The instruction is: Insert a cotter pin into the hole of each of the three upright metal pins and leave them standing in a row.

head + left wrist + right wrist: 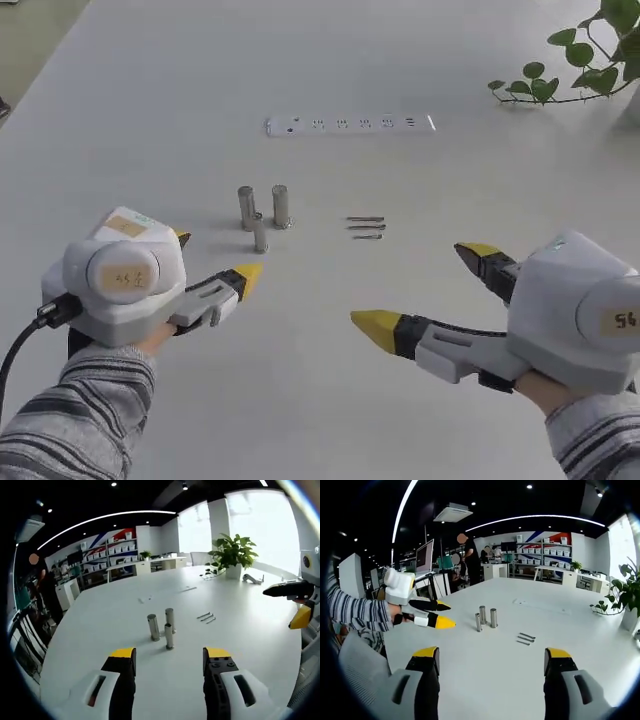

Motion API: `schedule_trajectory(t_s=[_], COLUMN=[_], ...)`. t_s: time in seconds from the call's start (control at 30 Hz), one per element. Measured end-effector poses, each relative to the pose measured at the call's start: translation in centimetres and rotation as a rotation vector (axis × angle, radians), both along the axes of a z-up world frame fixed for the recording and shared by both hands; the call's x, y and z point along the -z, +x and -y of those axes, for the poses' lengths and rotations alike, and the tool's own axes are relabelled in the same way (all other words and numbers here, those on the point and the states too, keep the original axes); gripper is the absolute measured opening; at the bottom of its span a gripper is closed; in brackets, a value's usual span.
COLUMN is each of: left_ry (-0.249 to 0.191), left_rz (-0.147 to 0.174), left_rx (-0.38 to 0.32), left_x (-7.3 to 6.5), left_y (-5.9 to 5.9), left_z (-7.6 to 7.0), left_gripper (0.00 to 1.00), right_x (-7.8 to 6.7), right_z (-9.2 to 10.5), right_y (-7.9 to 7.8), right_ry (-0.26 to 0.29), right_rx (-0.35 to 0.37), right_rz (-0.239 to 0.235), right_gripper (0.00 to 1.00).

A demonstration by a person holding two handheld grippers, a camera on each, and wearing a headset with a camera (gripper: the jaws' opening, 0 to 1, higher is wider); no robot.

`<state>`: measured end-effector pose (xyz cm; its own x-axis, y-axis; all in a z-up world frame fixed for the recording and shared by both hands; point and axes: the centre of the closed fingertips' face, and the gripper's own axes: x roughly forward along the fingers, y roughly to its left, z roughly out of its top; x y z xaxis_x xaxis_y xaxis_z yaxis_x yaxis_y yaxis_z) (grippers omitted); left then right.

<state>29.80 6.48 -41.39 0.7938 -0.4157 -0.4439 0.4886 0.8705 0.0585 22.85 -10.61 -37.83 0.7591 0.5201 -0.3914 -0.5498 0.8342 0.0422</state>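
Three short metal pins (262, 216) stand upright in a tight cluster on the white table (300, 400), two behind and one smaller in front. Three thin cotter pins (366, 227) lie side by side just to their right. My left gripper (214, 255) hovers open, near and left of the cluster, with nothing between its yellow-tipped jaws. My right gripper (427, 288) is open wide and empty, nearer than the cotter pins and to their right. The left gripper view shows the metal pins (164, 626) ahead and the cotter pins (206, 617). The right gripper view shows the metal pins (486, 617) and cotter pins (525, 638).
A white power strip (350, 124) lies beyond the pins. A potted plant (590, 55) trails leaves over the far right of the table. People stand by desks and shelves in the room behind (470, 555).
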Motion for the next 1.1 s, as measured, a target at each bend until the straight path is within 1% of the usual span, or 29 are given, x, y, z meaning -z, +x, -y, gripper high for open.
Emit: schedule_trajectory(t_s=[0.07, 0.1, 0.13, 0.2, 0.3, 0.4, 0.5, 0.57, 0.6, 0.63, 0.7, 0.77, 0.83, 0.93, 0.97, 1.03, 1.1], left_ry=[0.011, 0.022, 0.026, 0.025, 0.030, 0.041, 0.034, 0.029, 0.018, 0.010, 0.029, 0.021, 0.002, 0.002, 0.003, 0.008, 0.014], left_rz=[0.004, 0.005, 0.002, 0.003, 0.014, 0.011, 0.008, 0.000, -0.021, -0.033, -0.025, -0.031, -0.034, -0.033, -0.038, -0.047, -0.049], left_rx=[0.011, 0.016, 0.019, 0.024, 0.046, 0.068, 0.082, 0.092, 0.092, 0.090, 0.106, 0.109, 0.111, 0.119, 0.120, 0.117, 0.118], left_x=[0.4, 0.7, 0.9, 1.2, 1.5, 2.1, 2.6, 3.0, 3.4, 3.7, 4.0, 4.3, 4.5, 4.8, 5.0, 5.3, 5.5], left_y=[0.6, 1.2, 1.5, 2.3, 3.4, 4.2, 5.1, 5.4, 5.6, 5.8, 6.1, 6.5, 6.9, 7.2, 7.4, 7.4, 7.4], left_z=[0.3, 0.3, 0.4, 0.6, 1.1, 1.5, 1.8, 2.1, 2.3, 2.4, 2.7, 3.0, 3.3, 3.5, 3.5, 3.5, 3.4], left_gripper=[0.48, 0.46, 0.45, 0.43, 0.40, 0.37, 0.33, 0.30, 0.29, 0.27, 0.25, 0.23, 0.21, 0.18, 0.17, 0.17, 0.15], right_x=[0.2, 0.5, 0.5, 0.7, 1.0, 1.3, 1.6, 1.7, 1.8, 1.9, 2.3, 2.7, 2.8, 2.9, 2.8, 2.7, 2.8], right_z=[-0.1, -0.1, -0.2, -0.4, -0.6, -0.6, -0.5, -0.5, -0.4, -0.4, -0.5, -0.7, -0.9, -1.2, -1.2, -1.2, -1.1], right_y=[0.1, 0.3, 0.4, 0.6, 0.7, 0.8, 0.9, 1.0, 1.1, 1.1, 1.2, 1.2, 1.3, 1.5, 1.6, 1.7, 1.8], right_ry=[0.000, 0.004, 0.008, 0.015, 0.005, 0.003, 0.006, 0.010, 0.012, 0.014, 0.032, 0.043, 0.046, 0.070, 0.076, 0.074, 0.069], right_rx=[-0.001, 0.006, 0.005, 0.002, -0.008, -0.009, -0.003, 0.001, 0.006, 0.010, 0.018, 0.020, 0.020, 0.019, 0.019, 0.017, 0.018], right_rz=[-0.011, -0.023, -0.023, -0.029, -0.039, -0.050, -0.061, -0.064, -0.068, -0.070, -0.081, -0.096, -0.098, -0.114, -0.114, -0.111, -0.113], right_gripper=[0.86, 0.86, 0.86, 0.86, 0.86, 0.86, 0.85, 0.85, 0.85, 0.84, 0.83, 0.83, 0.82, 0.82, 0.82, 0.81, 0.81])
